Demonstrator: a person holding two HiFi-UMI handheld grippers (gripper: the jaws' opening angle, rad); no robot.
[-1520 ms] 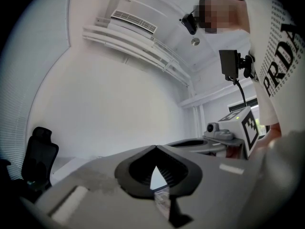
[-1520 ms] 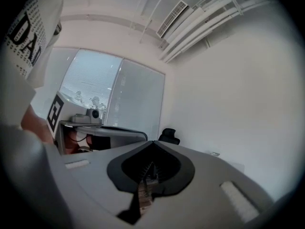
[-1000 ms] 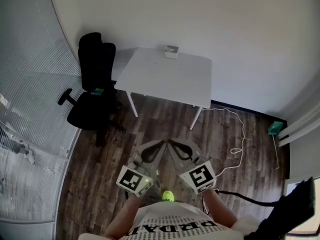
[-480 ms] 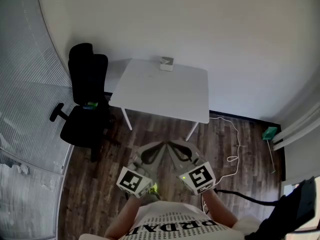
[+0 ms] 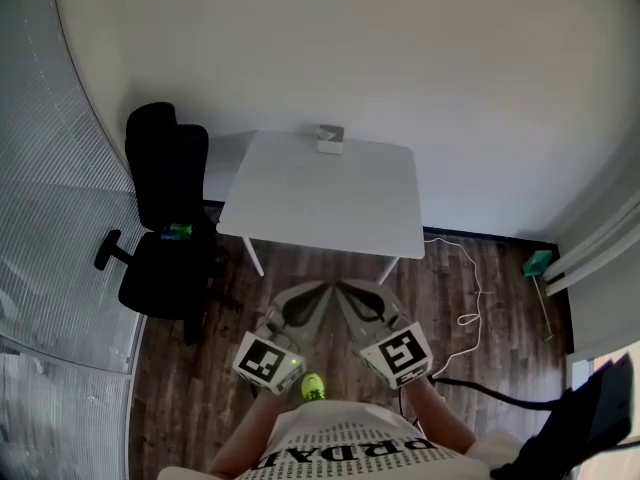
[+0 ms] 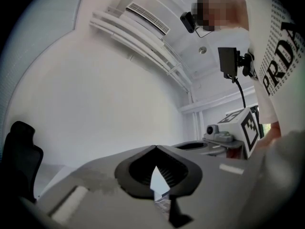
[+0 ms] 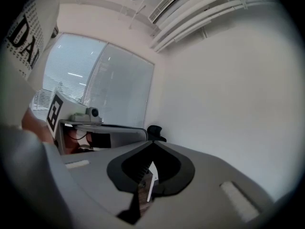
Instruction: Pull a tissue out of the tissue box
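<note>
head view: tissue box (image 5: pixel 330 138) on white table (image 5: pixel 320 203)

This is looking like a small office: a black swivel chair (image 5: pixel 162 218) is standing beside a plain white surface (image 5: pixel 325 198), a glazed partition (image 5: pixel 55 268) is lining one side, and wood flooring (image 5: pixel 470 308) is running underneath.

Tissue box (image 5: pixel 330 138): on the table (image 5: pixel 320 200), at its far edge. Chair (image 5: pixel 165 218): left of table. Cable (image 5: pixel 478 293): on floor, right of table. Left gripper (image 5: pixel 318 288), right gripper (image 5: pixel 346 288): side by side, before table.
</note>
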